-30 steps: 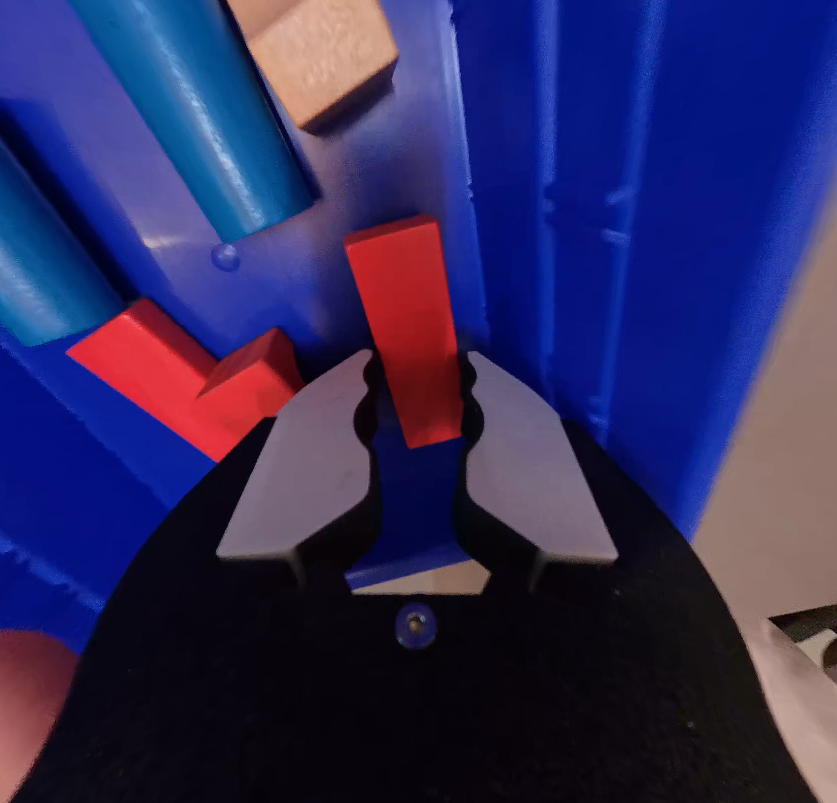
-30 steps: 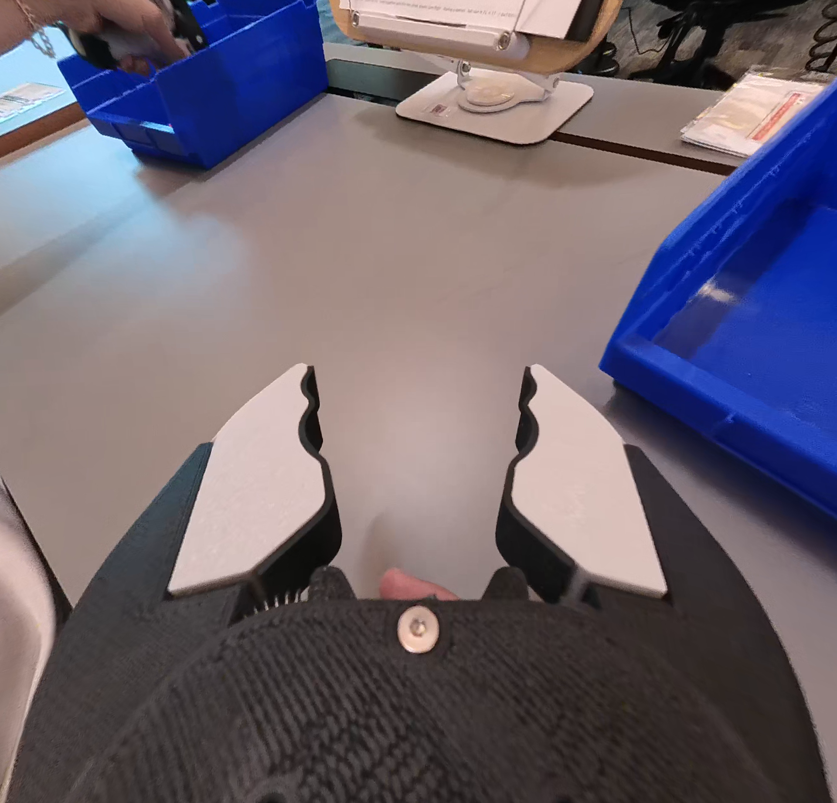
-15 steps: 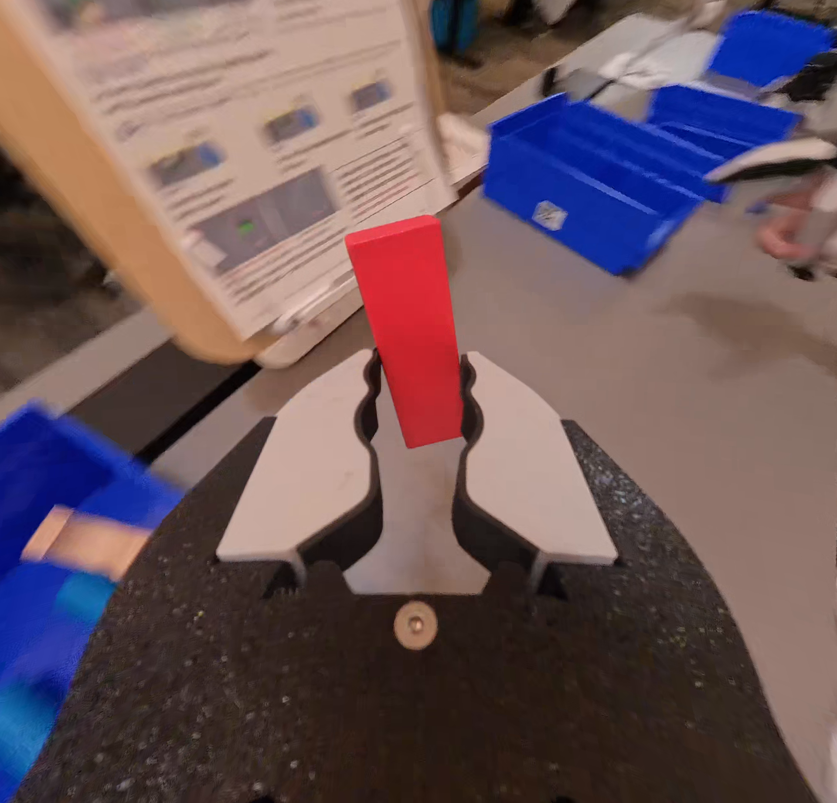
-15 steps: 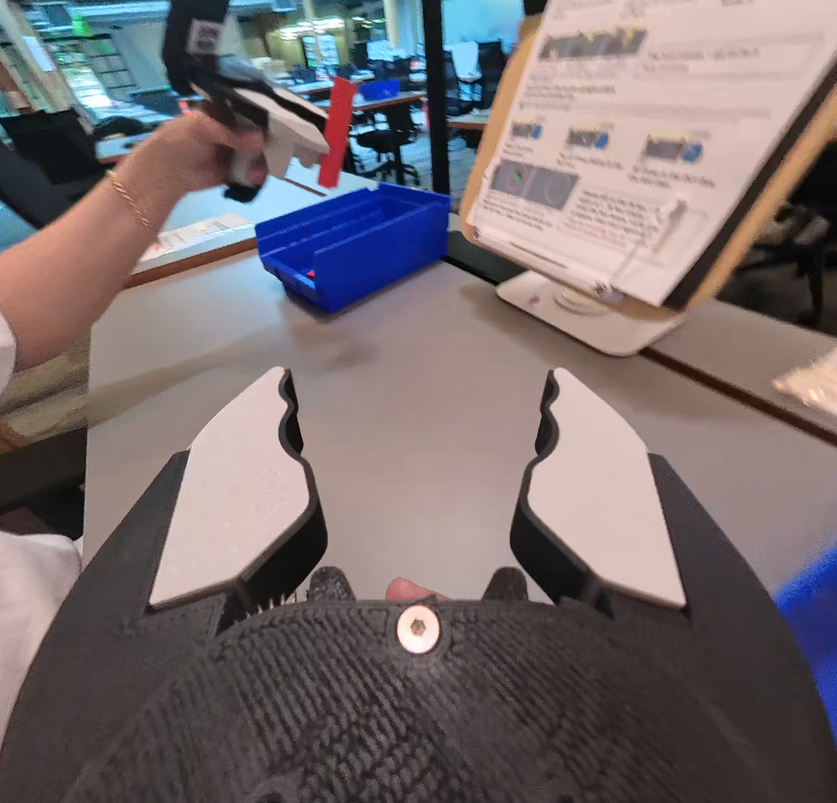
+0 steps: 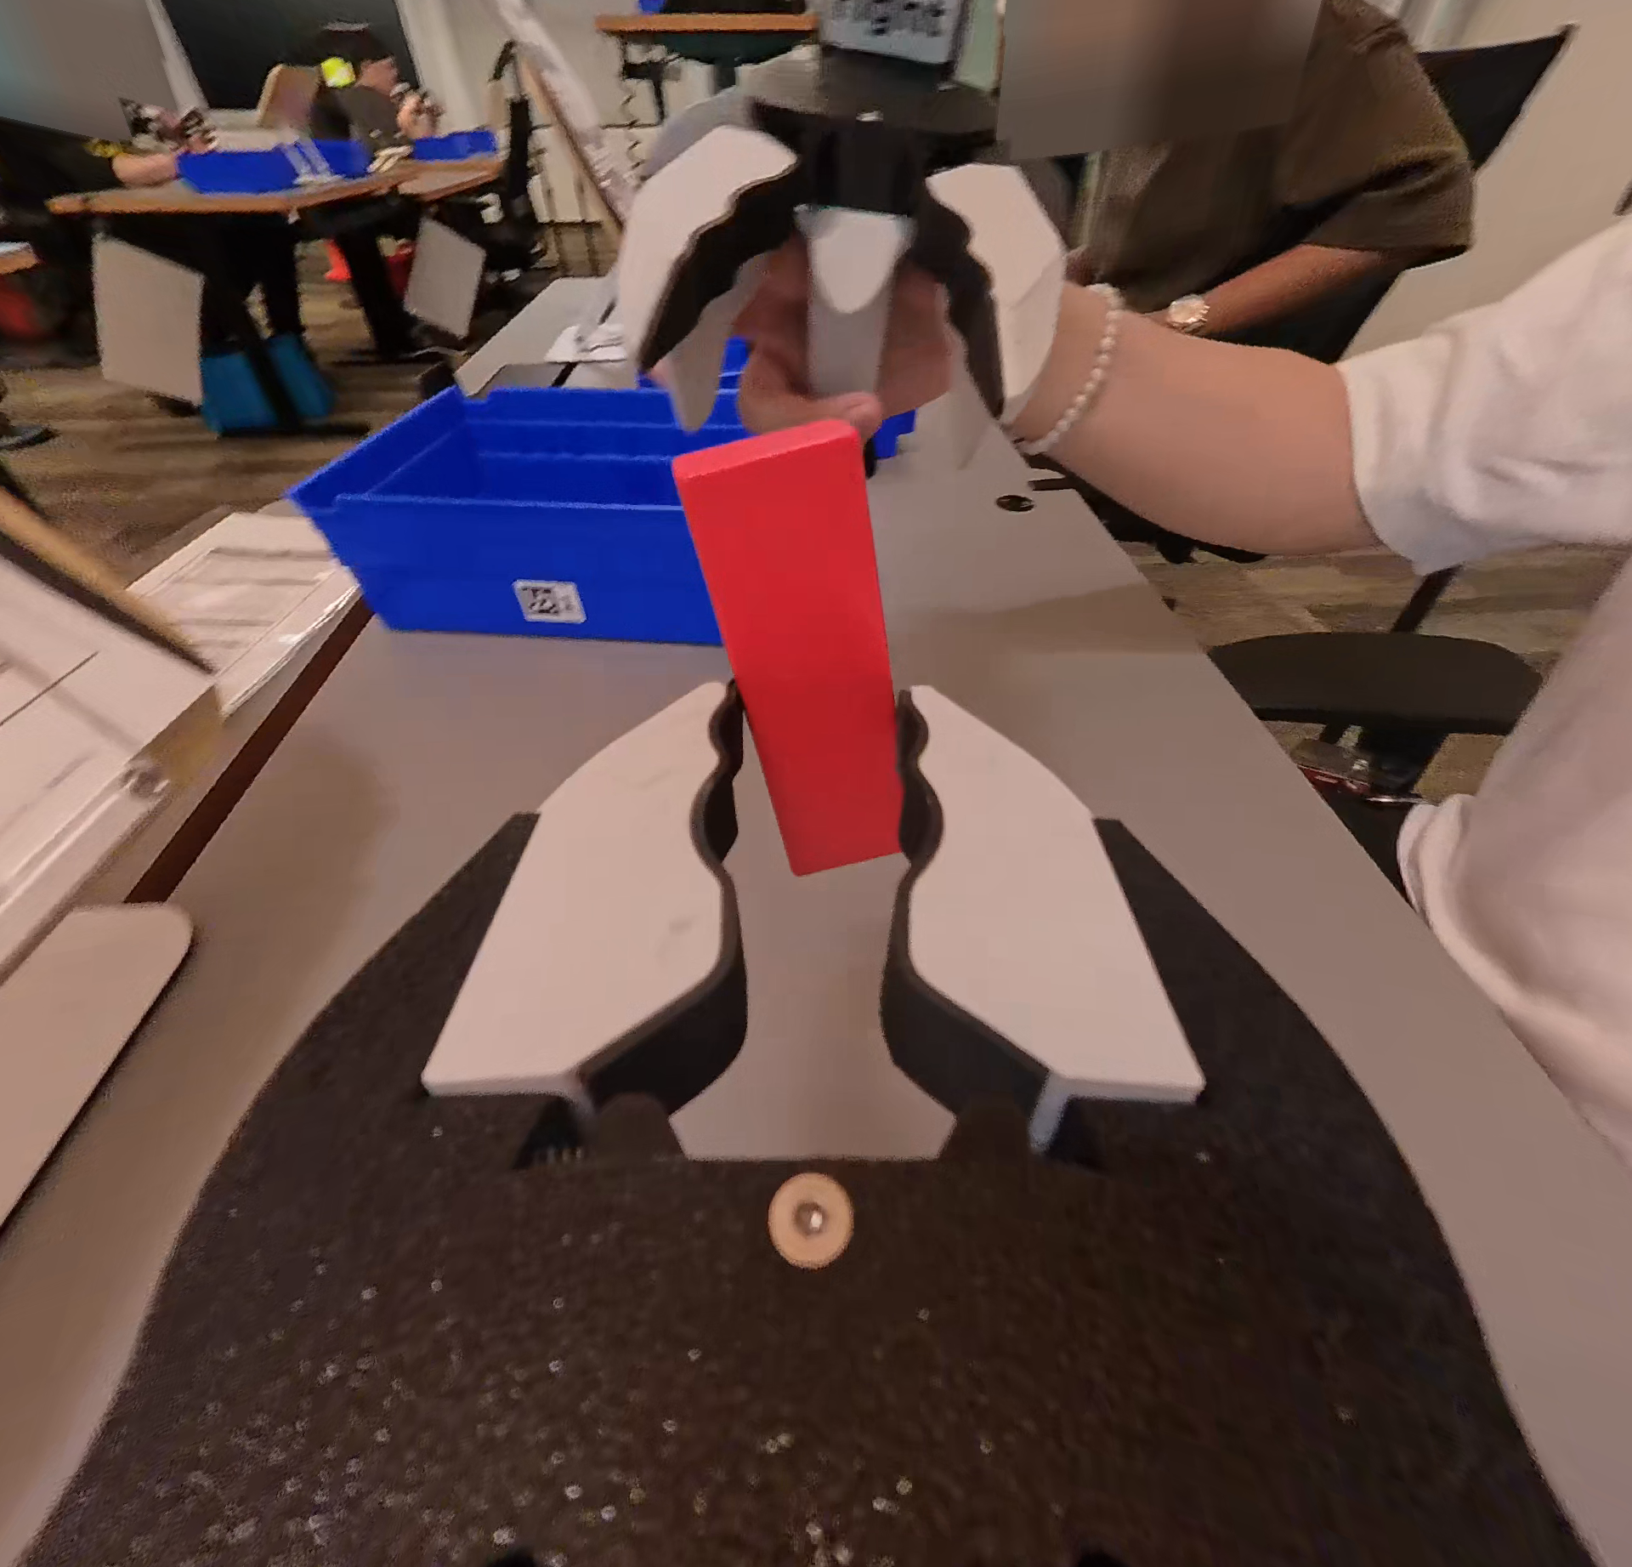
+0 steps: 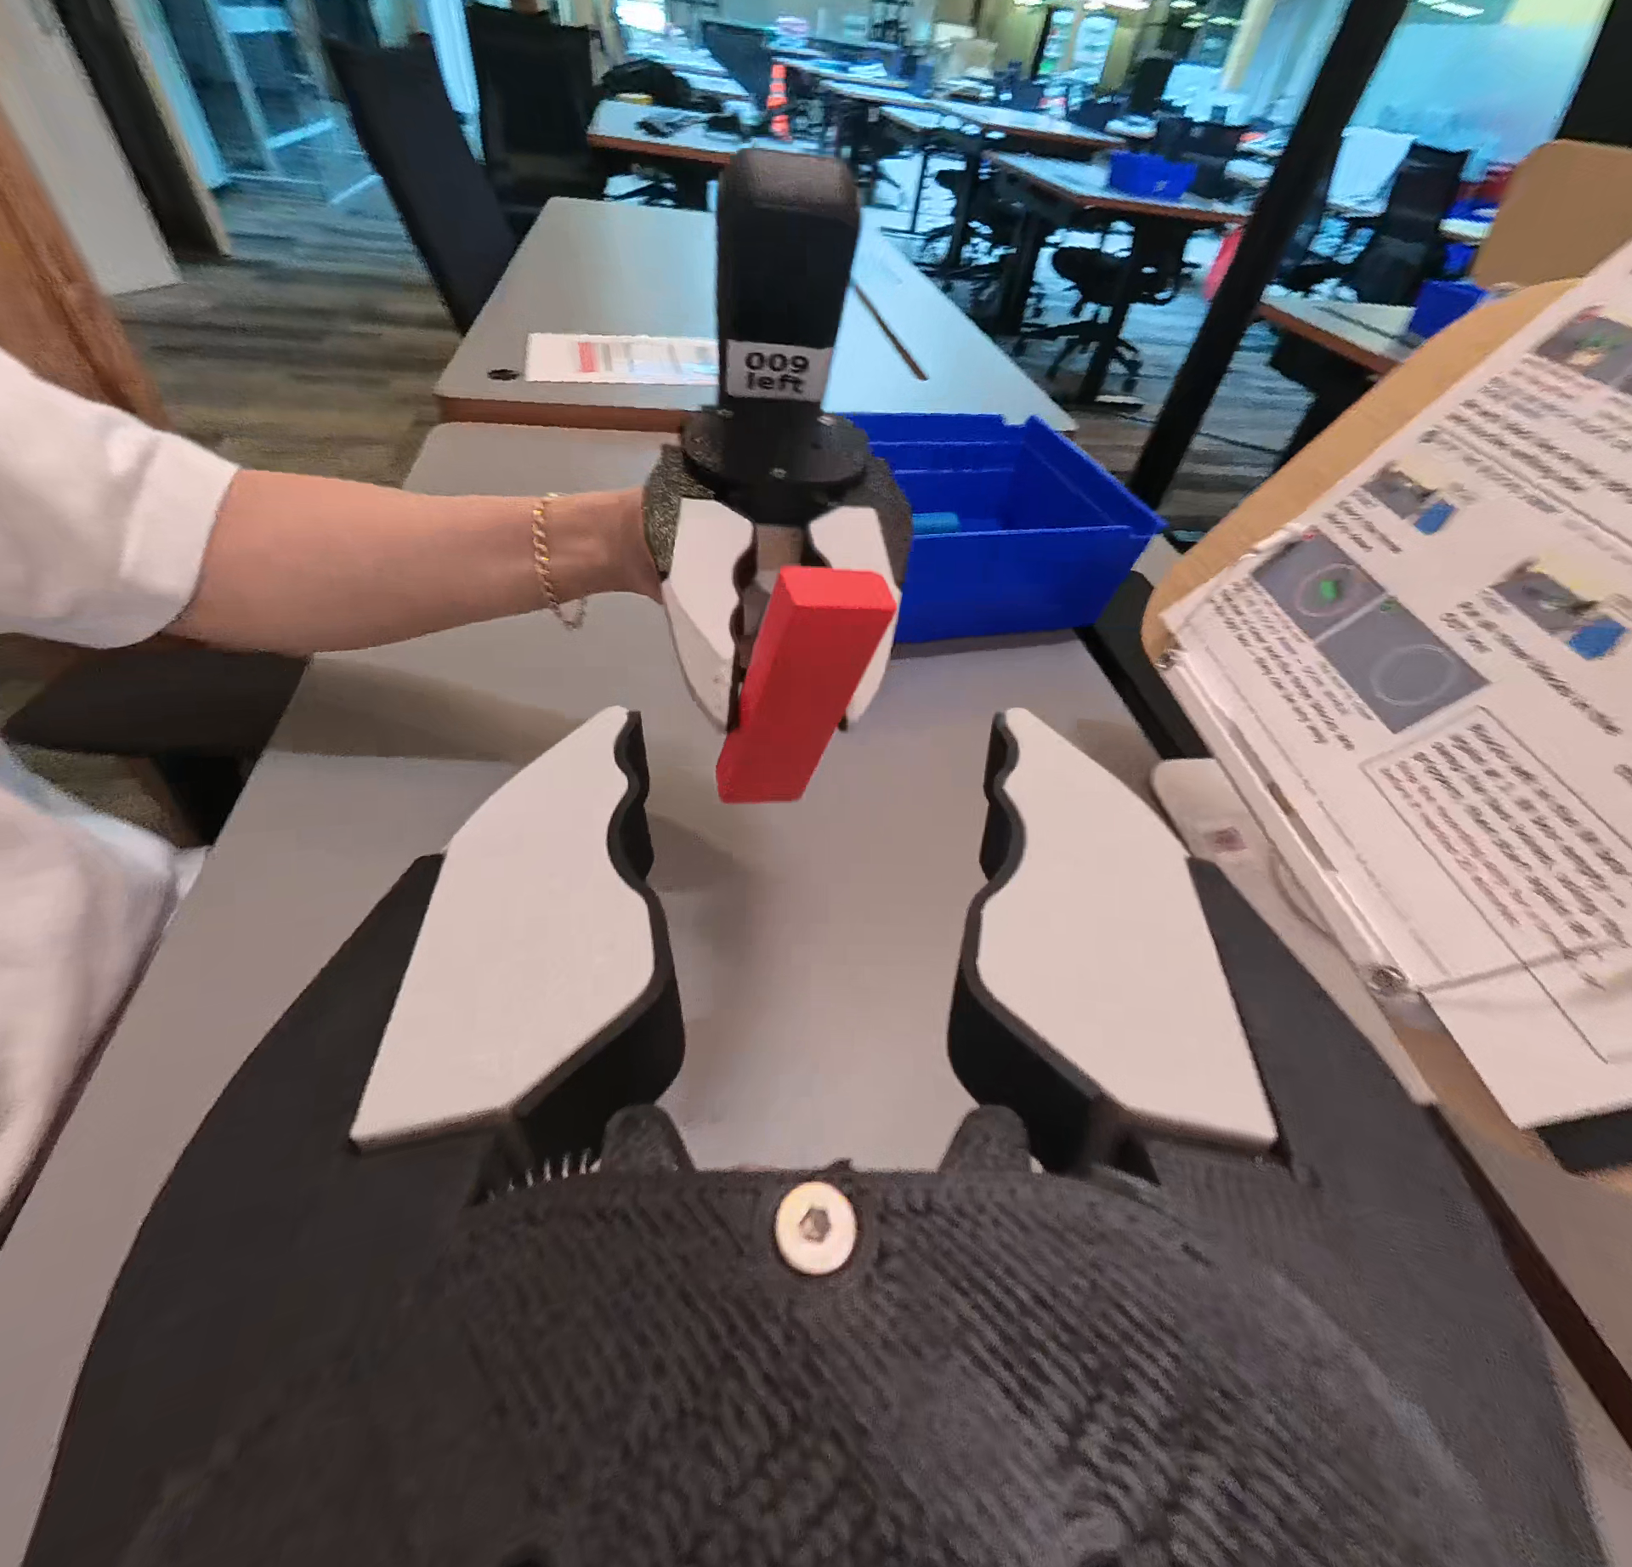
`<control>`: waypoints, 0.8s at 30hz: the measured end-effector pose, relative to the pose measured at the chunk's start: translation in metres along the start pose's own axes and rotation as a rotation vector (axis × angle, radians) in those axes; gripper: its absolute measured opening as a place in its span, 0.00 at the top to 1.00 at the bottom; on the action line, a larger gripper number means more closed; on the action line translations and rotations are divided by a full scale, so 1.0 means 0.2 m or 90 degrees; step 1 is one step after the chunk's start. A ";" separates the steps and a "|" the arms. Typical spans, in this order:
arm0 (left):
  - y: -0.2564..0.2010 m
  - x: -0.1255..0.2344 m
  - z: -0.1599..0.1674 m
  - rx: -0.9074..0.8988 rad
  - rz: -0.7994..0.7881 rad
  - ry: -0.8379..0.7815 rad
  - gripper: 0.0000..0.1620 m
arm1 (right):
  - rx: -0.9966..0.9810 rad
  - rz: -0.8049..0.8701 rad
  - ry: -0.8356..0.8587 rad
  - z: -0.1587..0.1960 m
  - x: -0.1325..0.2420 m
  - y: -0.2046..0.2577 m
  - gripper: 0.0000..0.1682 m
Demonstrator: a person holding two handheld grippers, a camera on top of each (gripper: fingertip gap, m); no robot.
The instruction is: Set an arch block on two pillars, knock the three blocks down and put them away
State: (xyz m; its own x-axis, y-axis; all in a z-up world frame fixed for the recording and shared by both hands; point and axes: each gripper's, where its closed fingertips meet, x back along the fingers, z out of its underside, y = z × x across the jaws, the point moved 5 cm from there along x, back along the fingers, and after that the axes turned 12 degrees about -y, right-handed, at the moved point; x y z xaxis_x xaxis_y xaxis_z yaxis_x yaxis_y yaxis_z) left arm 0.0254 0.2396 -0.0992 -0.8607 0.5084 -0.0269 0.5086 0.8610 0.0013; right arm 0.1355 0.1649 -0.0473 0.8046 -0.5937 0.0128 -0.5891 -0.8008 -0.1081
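My left gripper [image 5: 812, 712] is shut on a long red block [image 5: 795, 641], which sticks out forward above the grey table [image 5: 442, 774]. The right wrist view shows the same gripper [image 6: 777, 685] holding the red block [image 6: 799, 685] out toward my right gripper. My right gripper [image 6: 812, 730] is open and empty, its pads wide apart, with the block's near end a little beyond its fingertips. In the left wrist view the right gripper [image 5: 830, 394] faces me, open, just past the block's far end.
A blue bin [image 5: 530, 544] stands on the table behind the block; another blue bin [image 6: 1016, 544] holding a blue piece shows in the right wrist view. A board with printed sheets [image 6: 1457, 685] stands at the right. A seated person is behind the table. About 7 cm separates my left fingertips from my right.
My left gripper lifted the red block out of the blue bin and swung it over the table toward the right gripper. The right gripper turned to face it and narrowed slightly.
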 end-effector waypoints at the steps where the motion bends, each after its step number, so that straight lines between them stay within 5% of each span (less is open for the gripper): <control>1: -0.01 -0.03 0.00 -0.007 0.017 -0.006 0.80 | -0.008 -0.019 -0.002 0.00 -0.01 0.00 0.56; 9: -0.08 -0.17 0.02 -0.063 0.067 0.024 0.80 | -0.055 -0.131 0.020 0.00 -0.04 0.03 0.66; 24: -0.09 -0.16 0.08 -0.054 0.055 0.022 0.80 | -0.023 -0.152 0.061 0.07 -0.06 0.04 0.82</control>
State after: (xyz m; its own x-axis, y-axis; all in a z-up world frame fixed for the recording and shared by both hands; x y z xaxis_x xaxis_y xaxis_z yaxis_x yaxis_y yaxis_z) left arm 0.0442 0.2074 -0.1135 -0.8151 0.5792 0.0109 0.5778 0.8115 0.0868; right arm 0.1222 0.1665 -0.0624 0.9112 -0.3914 0.1285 -0.3876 -0.9202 -0.0545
